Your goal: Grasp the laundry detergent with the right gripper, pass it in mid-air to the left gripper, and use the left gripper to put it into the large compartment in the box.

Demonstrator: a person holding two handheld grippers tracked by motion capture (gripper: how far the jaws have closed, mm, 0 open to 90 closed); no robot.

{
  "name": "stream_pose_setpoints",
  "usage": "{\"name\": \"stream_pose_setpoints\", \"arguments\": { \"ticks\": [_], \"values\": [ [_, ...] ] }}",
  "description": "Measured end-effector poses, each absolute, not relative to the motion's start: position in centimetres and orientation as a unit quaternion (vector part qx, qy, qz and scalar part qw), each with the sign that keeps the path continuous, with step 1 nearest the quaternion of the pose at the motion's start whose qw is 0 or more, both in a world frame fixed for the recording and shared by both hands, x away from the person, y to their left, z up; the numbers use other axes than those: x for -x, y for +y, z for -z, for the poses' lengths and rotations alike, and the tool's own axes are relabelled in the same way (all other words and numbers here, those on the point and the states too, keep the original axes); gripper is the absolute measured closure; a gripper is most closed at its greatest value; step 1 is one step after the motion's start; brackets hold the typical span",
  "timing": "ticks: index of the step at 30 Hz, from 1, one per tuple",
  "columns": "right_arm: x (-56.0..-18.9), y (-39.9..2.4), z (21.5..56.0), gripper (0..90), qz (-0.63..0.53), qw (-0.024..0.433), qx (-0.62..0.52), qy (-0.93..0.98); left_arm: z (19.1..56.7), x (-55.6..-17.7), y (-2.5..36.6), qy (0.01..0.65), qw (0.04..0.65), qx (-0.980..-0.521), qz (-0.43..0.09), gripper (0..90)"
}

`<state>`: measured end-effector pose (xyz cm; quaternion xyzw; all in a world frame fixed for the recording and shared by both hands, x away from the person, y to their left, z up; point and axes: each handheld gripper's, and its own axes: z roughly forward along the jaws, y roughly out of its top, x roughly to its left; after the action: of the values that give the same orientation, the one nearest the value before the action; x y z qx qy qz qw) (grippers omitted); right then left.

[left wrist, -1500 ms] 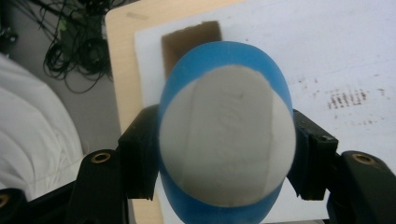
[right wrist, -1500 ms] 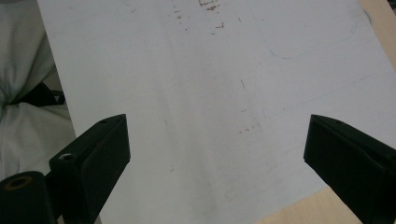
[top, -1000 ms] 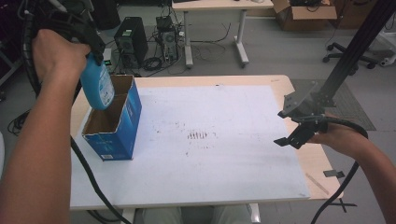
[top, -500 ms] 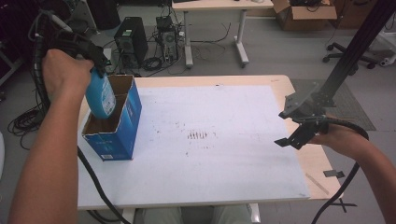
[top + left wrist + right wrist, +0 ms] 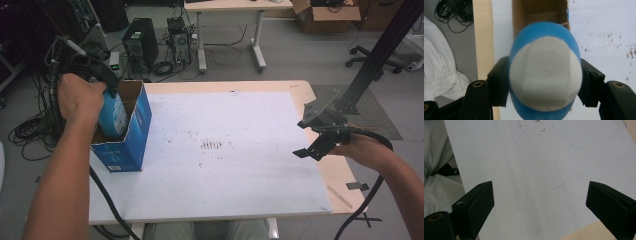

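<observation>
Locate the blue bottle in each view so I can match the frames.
High view: the blue bottle is at left, lower part inside the open blue box, held by the left gripper.
Left gripper view: centre, its white end facing the camera, clamped between the jaws.
Right gripper view: not in it; this view looks at the white board.
Shared landmark: the box's brown cardboard interior beyond the bottle.

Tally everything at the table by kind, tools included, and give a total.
Blue bottle, held by the left tool: 1
Blue cardboard box: 1
Tools, including the open right tool: 2
White sheet covering the table: 1
Total: 5
</observation>
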<state>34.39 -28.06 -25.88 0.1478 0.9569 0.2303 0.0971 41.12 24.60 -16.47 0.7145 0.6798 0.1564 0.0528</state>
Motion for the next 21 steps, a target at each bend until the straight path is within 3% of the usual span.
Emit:
{"name": "stream_pose_setpoints", "arguments": {
  "ticks": [21],
  "values": [
    [-34.4, -28.0, 26.6, 7.9, -0.229, 0.090, -0.151, 0.957, 22.5, -41.4, 25.3, 0.678, 0.049, -0.719, -0.148, 38.0]
  ]
}}
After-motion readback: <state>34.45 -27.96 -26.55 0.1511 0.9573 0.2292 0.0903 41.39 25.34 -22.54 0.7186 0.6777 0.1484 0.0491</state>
